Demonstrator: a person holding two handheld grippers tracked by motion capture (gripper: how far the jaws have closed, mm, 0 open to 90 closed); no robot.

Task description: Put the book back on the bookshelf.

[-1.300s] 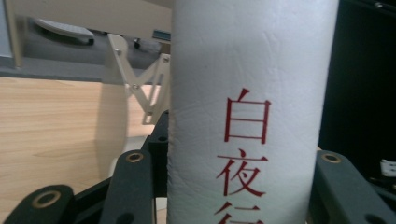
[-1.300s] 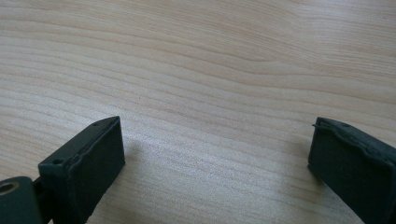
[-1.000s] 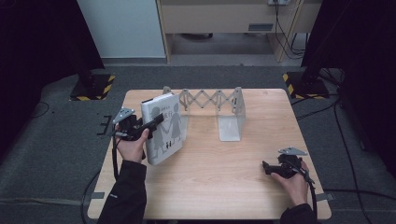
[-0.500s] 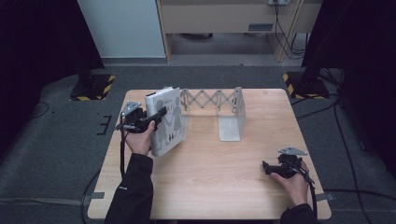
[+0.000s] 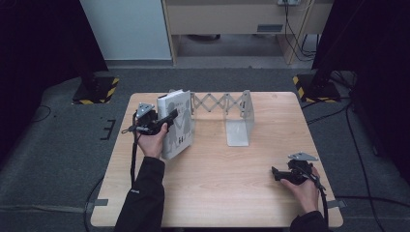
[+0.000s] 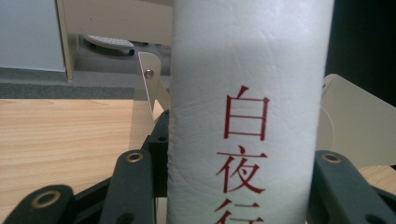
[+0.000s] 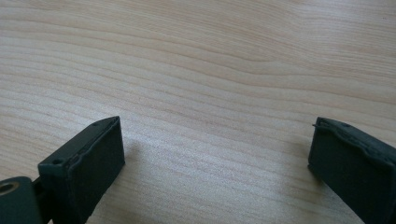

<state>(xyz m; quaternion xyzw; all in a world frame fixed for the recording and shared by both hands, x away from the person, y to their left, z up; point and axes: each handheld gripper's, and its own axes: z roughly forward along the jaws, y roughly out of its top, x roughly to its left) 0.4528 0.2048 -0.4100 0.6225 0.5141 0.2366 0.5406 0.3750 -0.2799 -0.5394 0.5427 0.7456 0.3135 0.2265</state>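
Observation:
A thick white book (image 5: 177, 123) stands nearly upright at the table's back left, its cover printed with grey figures. My left gripper (image 5: 167, 121) is shut on it, one jaw on each cover. In the left gripper view the white spine (image 6: 250, 107) with red characters fills the gap between the jaws. The book stands at the left end plate of a grey expandable bookend rack (image 5: 232, 113), whose plates (image 6: 148, 88) show behind the spine. My right gripper (image 5: 276, 173) rests low over the table's front right, open, with bare wood (image 7: 215, 116) between its jaws.
The wooden table (image 5: 217, 193) stands on grey carpet. Beyond it are a pale cabinet (image 5: 227, 19) with cables and yellow-black striped stand feet (image 5: 96, 92) at both sides. The rack's right end plate (image 5: 239, 126) stands mid-table.
My left gripper has carried the book back and to the right, up to the rack's left end, and stood it more upright. The right gripper has stayed put.

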